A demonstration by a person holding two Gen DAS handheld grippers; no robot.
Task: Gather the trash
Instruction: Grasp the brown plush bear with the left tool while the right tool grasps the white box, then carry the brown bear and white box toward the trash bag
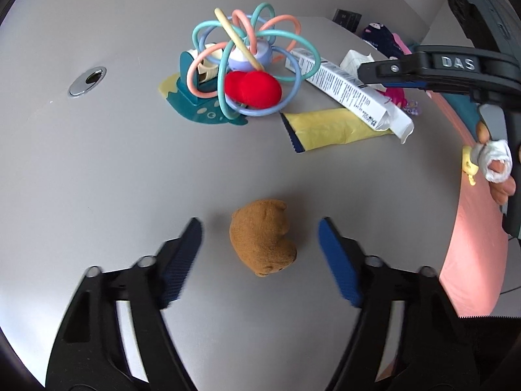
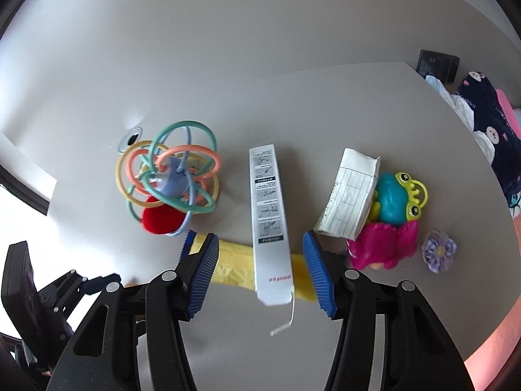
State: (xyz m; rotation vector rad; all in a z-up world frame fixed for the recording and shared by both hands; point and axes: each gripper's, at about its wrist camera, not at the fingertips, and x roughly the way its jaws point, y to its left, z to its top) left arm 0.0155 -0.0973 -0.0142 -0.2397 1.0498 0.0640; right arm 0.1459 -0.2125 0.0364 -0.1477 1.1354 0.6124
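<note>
One white carton (image 2: 270,224) overlaps one yellow wrapper (image 2: 234,268), partly hiding it, between the spread right gripper (image 2: 260,270); left gripper (image 1: 260,247) spread around one brown plush (image 1: 263,238).

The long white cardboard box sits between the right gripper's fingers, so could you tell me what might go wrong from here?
1. The long white cardboard box lies across the yellow plastic wrapper; the open right gripper may pinch or drag both.
2. The open left gripper brackets the brown plush toy, probably not trash, so closing would collect the wrong item.
</note>
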